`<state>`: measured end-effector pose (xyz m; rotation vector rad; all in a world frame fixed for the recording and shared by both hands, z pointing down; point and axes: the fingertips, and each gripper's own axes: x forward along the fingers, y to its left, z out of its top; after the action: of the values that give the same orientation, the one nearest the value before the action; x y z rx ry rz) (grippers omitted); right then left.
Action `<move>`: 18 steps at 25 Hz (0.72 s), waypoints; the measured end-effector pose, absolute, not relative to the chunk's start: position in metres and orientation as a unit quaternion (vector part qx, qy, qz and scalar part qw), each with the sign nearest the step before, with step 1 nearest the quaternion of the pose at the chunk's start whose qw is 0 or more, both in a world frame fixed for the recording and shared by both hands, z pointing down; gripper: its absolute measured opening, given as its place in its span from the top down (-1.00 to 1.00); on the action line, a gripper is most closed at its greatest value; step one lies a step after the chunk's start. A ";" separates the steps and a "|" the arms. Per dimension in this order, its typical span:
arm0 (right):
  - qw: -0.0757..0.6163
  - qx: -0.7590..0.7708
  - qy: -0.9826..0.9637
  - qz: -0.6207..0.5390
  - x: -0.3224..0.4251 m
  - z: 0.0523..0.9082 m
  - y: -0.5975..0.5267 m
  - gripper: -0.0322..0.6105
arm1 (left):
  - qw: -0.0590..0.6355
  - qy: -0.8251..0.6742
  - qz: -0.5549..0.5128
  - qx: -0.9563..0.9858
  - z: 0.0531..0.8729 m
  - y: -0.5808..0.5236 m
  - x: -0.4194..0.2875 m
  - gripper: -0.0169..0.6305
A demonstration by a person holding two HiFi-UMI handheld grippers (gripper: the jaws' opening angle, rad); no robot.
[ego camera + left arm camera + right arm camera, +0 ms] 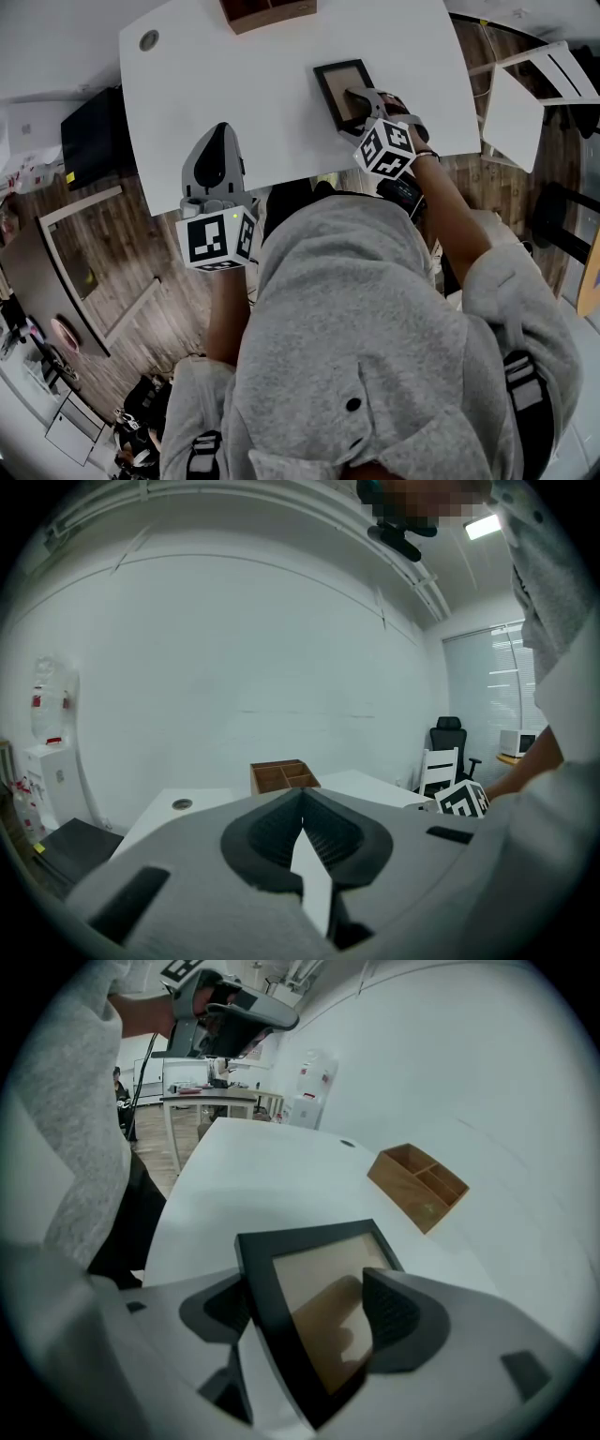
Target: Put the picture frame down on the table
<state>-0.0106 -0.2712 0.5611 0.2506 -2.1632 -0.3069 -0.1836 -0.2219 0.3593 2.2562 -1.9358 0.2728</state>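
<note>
The black picture frame (337, 86) lies flat on the white table (253, 94), right of its middle. My right gripper (359, 99) reaches over the frame's near edge. In the right gripper view the frame (314, 1283) sits between the jaws of the right gripper (305, 1312), which are spread wide: one is behind its left rail, the other hovers over the glass with its reflection below. My left gripper (216, 159) hangs at the table's near edge, shut and empty; in its own view, the left gripper (302, 819) has its pads meeting.
A wooden divided box (267, 11) stands at the table's far edge, also seen as the box (419, 1185) beyond the frame. A white chair (530, 89) stands right of the table. A round cable hole (148, 39) marks the far left corner.
</note>
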 end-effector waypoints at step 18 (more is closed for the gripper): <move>0.501 0.046 -0.857 -0.108 -0.015 0.567 -0.270 -0.09 | 0.072 -0.652 0.089 0.750 0.356 -0.208 -0.190 0.88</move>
<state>-0.0149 -0.2703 0.5672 0.1104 -2.0729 -0.2622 -0.1901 -0.2085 0.3559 2.2536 -1.9591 0.2676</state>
